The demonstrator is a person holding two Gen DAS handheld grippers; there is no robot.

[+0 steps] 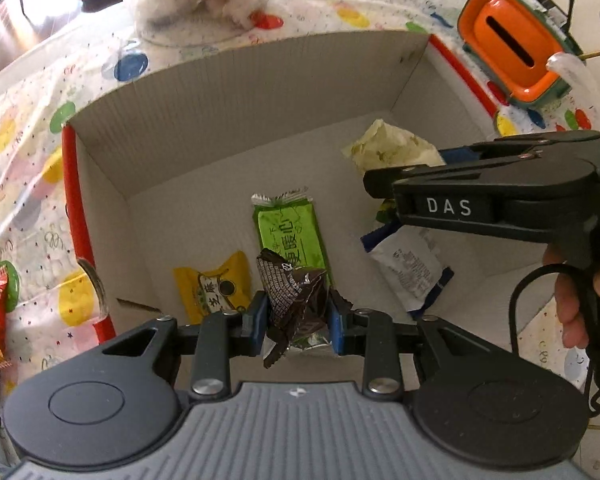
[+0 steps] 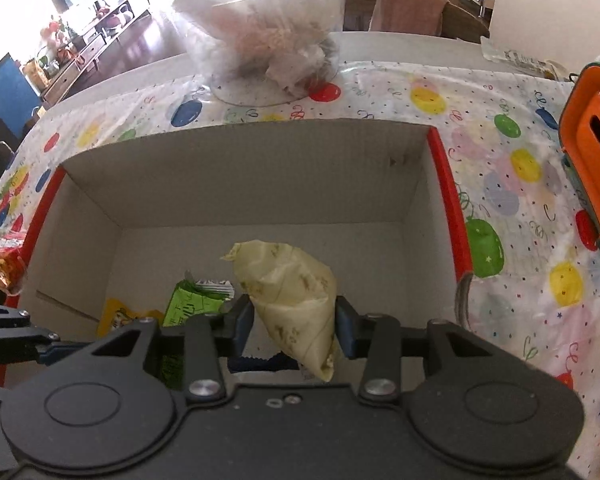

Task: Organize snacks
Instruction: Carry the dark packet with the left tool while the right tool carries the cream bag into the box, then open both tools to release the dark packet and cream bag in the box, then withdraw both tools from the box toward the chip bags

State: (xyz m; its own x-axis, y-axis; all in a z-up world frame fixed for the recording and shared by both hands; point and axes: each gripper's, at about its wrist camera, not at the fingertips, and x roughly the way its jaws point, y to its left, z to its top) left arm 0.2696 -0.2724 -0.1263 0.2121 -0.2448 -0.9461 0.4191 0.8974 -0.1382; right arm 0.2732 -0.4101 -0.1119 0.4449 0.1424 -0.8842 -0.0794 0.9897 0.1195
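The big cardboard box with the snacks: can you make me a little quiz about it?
1. True or false: the left gripper holds a dark brown crinkly wrapper.
2. What does the right gripper hold? A) pale yellow soft packet B) a red can C) nothing
3. Fill in: the flat green wrapped bar lies on the floor of the white corrugated cardboard ___.

Key: 1 true; 2 A; 3 box.
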